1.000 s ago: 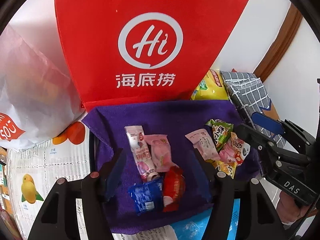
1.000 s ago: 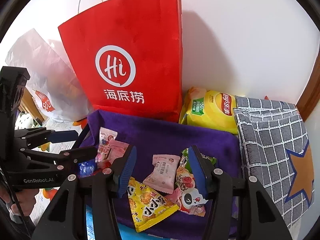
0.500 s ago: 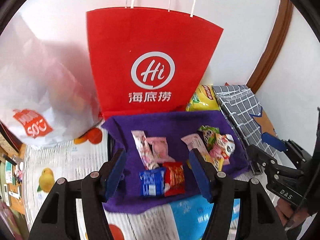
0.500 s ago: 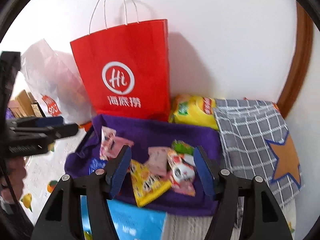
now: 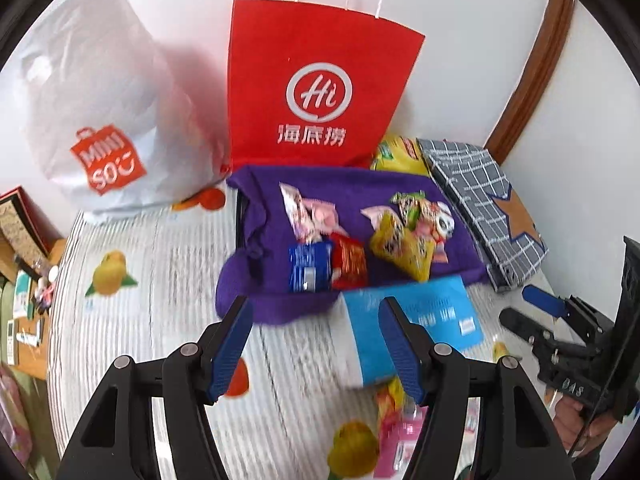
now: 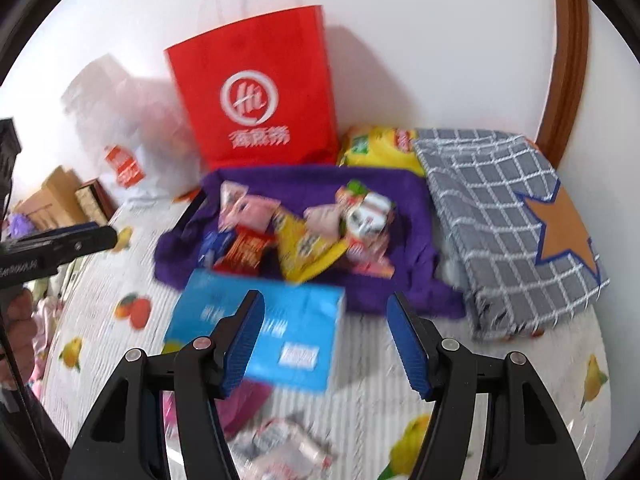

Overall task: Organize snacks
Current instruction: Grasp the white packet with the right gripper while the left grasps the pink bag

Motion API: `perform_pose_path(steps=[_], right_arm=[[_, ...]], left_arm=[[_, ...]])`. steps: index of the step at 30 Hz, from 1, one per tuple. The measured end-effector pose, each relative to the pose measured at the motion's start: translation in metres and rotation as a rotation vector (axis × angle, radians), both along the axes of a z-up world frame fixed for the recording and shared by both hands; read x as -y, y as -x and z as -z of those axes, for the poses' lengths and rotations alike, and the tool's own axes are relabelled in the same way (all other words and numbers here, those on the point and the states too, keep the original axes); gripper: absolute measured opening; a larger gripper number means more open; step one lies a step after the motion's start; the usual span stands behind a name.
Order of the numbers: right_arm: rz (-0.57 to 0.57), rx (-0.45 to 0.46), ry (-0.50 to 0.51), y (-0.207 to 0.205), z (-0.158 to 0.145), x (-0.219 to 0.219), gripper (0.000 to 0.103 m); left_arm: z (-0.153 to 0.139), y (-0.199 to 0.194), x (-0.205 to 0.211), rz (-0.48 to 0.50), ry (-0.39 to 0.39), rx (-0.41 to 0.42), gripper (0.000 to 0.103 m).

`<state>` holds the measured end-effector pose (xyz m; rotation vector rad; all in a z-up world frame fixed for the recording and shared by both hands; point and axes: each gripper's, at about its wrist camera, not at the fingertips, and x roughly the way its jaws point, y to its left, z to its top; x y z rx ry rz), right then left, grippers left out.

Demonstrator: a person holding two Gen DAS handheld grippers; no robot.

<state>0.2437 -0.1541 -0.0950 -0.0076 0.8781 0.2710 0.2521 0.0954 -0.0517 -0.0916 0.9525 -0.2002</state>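
Against white wall, fruit-print tablecloth (image 5: 168, 272) under purple towel (image 5: 264, 304); 2 empty claws agape.

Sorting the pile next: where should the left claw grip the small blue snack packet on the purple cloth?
Grip the small blue foil packet across its narrow width, coming from above; it lies flat on the purple cloth, its right edge touching the red packet.

Both wrist cameras look forward and down from above the table, near each other. They share the purple cloth (image 5: 256, 304) (image 6: 400, 192) and red bag (image 5: 316, 40) (image 6: 256, 48).

Wrapped snacks (image 5: 360, 240) heaped on purple cloth (image 5: 256, 304)
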Motion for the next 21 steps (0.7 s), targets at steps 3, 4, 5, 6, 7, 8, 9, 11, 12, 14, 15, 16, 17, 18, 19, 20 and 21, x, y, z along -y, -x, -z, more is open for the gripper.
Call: perform_pose_path(steps=[3, 4, 5, 6, 7, 8, 9, 11, 12, 14, 15, 16, 17, 18, 19, 20, 21], right_arm=[[-0.032, -0.006, 0.003, 0.023, 0.01, -0.007, 0.064], [-0.042, -0.017, 0.003, 0.029, 0.015, -0.009, 0.064], [-0.053, -0.029, 0.002, 0.035, 0.02, -0.01, 0.064], [-0.066, -0.044, 0.001, 0.041, 0.026, -0.012, 0.064], [-0.078, -0.055, 0.003, 0.047, 0.033, -0.014, 0.064], [-0.091, -0.061, 0.012, 0.052, 0.039, -0.016, 0.064], [-0.098, -0.065, 0.019, 0.055, 0.043, -0.018, 0.064], [-0.115, -0.086, 0.028, 0.063, 0.054, -0.022, 0.064], [-0.122, -0.092, 0.025, 0.067, 0.056, -0.022, 0.064], [-0.142, -0.094, 0.005, 0.077, 0.061, -0.023, 0.064], [-0.159, -0.092, 0.005, 0.082, 0.065, -0.025, 0.065], [-0.172, -0.092, 0.016, 0.084, 0.067, -0.027, 0.065], [-0.185, -0.088, 0.034, 0.087, 0.07, -0.03, 0.067], [-0.189, -0.083, 0.048, 0.089, 0.073, -0.031, 0.069], [-0.19, -0.076, 0.058, 0.09, 0.075, -0.032, 0.07], [-0.191, -0.069, 0.071, 0.092, 0.079, -0.033, 0.072], [-0.197, -0.07, 0.082, 0.091, 0.082, -0.034, 0.073]], left_arm=[[0.004, 0.017, -0.001, -0.005, 0.003, -0.003, 0.063], [0.005, 0.021, -0.001, -0.008, 0.005, -0.006, 0.064], [0.007, 0.026, -0.002, -0.011, 0.009, -0.01, 0.064], [0.009, 0.029, -0.003, -0.014, 0.011, -0.014, 0.064], [0.011, 0.033, -0.003, -0.018, 0.013, -0.02, 0.064], [0.014, 0.037, -0.003, -0.02, 0.015, -0.026, 0.064], [0.016, 0.041, -0.003, -0.02, 0.015, -0.03, 0.064], [0.021, 0.049, -0.002, -0.017, 0.012, -0.036, 0.064], [0.022, 0.053, -0.002, -0.015, 0.011, -0.039, 0.064], [0.026, 0.059, 0.0, -0.01, 0.014, -0.048, 0.064], [0.027, 0.061, 0.001, -0.008, 0.016, -0.052, 0.064], [0.029, 0.064, 0.002, -0.008, 0.02, -0.056, 0.064], [0.029, 0.065, 0.002, -0.009, 0.019, -0.057, 0.064], [0.03, 0.068, 0.003, -0.011, 0.017, -0.057, 0.064], [0.03, 0.07, 0.005, -0.013, 0.015, -0.06, 0.064], [0.031, 0.071, 0.006, -0.013, 0.015, -0.062, 0.064], [0.03, 0.074, 0.007, -0.011, 0.014, -0.062, 0.064]])
